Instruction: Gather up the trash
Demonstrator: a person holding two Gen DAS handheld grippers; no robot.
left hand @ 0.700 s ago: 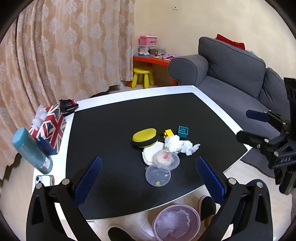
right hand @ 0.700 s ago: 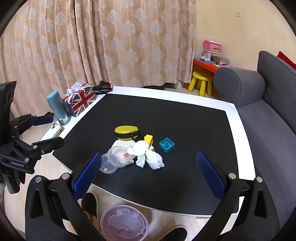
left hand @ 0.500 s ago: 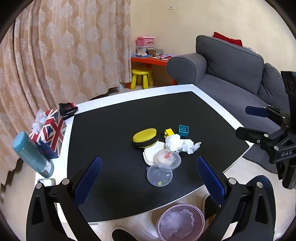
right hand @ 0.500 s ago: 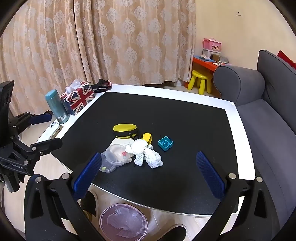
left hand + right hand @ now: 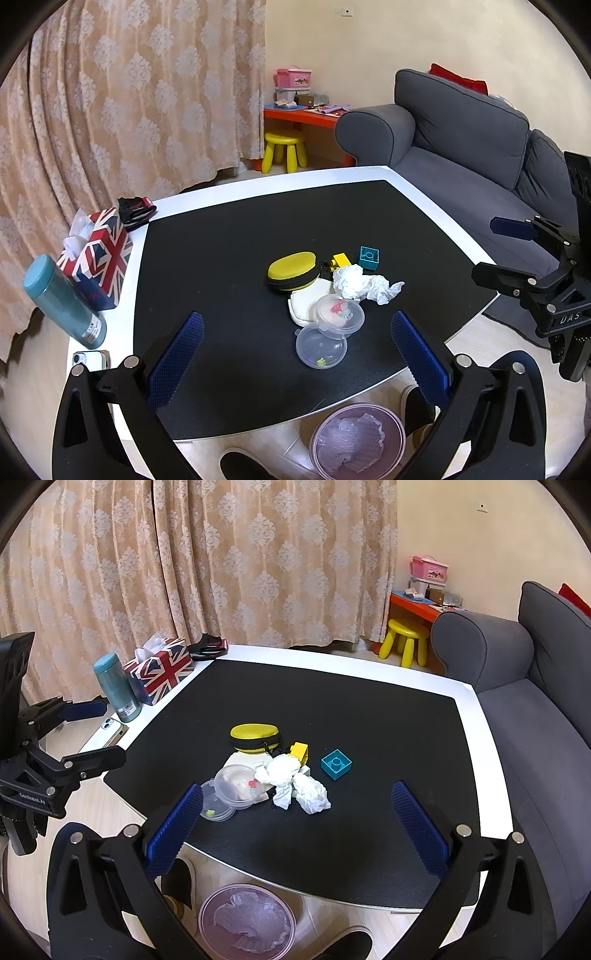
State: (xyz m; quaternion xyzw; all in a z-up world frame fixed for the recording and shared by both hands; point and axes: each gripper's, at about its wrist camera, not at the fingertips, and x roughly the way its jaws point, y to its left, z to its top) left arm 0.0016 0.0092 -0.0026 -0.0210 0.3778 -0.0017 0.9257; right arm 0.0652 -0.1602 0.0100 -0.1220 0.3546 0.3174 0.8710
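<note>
**Both grippers spread wide, trash pile on mat ahead of them**

While both grippers hang above the near edge w/ jaws released and nothing between them, the table [image 5: 258,184] w/ its black mat fills the view ahead. Grey sofa [image 5: 461,122] sits beyond the far right of the left gripper [image 5: 295,354]; curtain [image 5: 184,554] hangs far ahead of the right gripper [image 5: 297,825].

Lined trash bin [image 5: 357,439] stands on the floor below the left gripper's jaws, just under the table edge; the right wrist view has it [image 5: 246,921] below and a bit left of centre.

Union Jack tissue box [image 5: 98,266] and teal bottle [image 5: 64,301] stand well left of the left jaws, on the white border.

Straight ahead of both jaw pairs, roughly centred between the pads: yellow zip case [image 5: 292,267], w/ a cream pad [image 5: 304,301] touching its near side. Crumpled tissue [image 5: 364,284] lies just right of the case; in the right wrist view [image 5: 295,782] it's dead centre ahead. Two clear plastic tubs [image 5: 328,332] overlap, nearest the left jaws. Teal block [image 5: 336,763] lies apart, right of the tissue; small yellow block [image 5: 299,751] is just behind the tissue, contact unclear.
</note>
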